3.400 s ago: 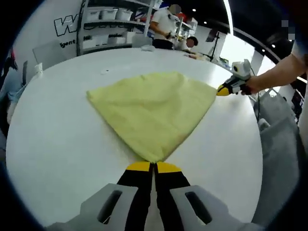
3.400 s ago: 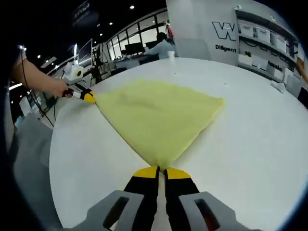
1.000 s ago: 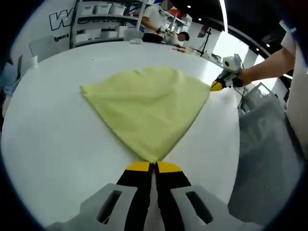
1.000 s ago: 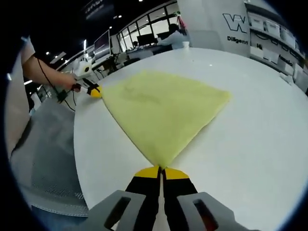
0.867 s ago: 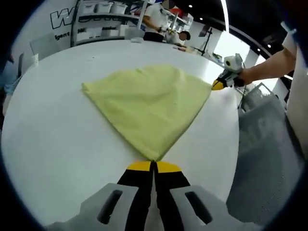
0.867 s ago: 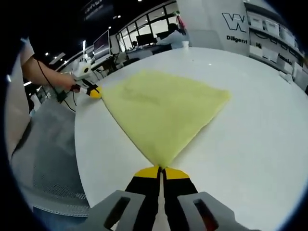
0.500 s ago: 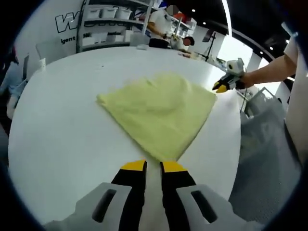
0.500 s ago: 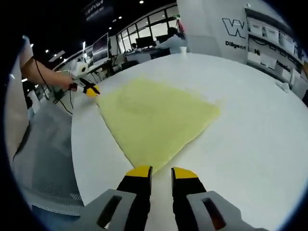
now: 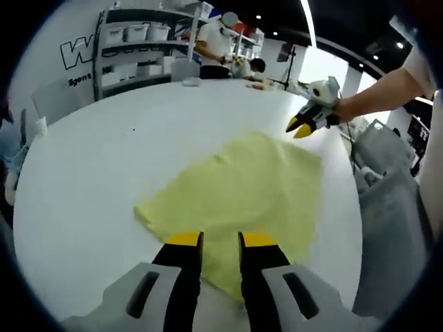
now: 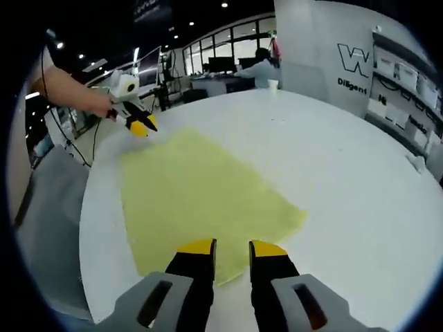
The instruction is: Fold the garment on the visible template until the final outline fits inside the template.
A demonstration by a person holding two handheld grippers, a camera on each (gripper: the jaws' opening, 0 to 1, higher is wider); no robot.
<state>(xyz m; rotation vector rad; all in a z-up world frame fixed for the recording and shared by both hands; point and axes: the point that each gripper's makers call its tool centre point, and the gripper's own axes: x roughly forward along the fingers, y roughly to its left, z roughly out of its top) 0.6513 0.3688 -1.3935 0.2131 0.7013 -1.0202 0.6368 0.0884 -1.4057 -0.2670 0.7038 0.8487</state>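
Note:
A pale yellow garment point(image 9: 242, 183) lies spread flat on the round white table point(image 9: 90, 159). In the left gripper view my left gripper point(image 9: 220, 241) hovers open over the garment's near edge, with nothing between its jaws. My right gripper point(image 9: 302, 126) shows at the upper right in a person's hand, lifted just off the garment's far corner. In the right gripper view the garment point(image 10: 197, 190) stretches ahead. My right gripper point(image 10: 232, 247) stands open above its near edge. The left gripper point(image 10: 140, 124) is held at the upper left, above the far corner.
Shelves with white bins point(image 9: 131, 34) and people point(image 9: 214, 48) stand beyond the table's far side. A grey fabric-covered surface point(image 9: 387, 207) sits off the table's right edge. A small cup point(image 10: 274, 83) stands near the far rim. Bare white tabletop point(image 10: 360, 187) surrounds the garment.
Both grippers let go of the garment corners they held stretched, opened, and rose. The garment slackened and now lies flat, and both views look down on it from nearer.

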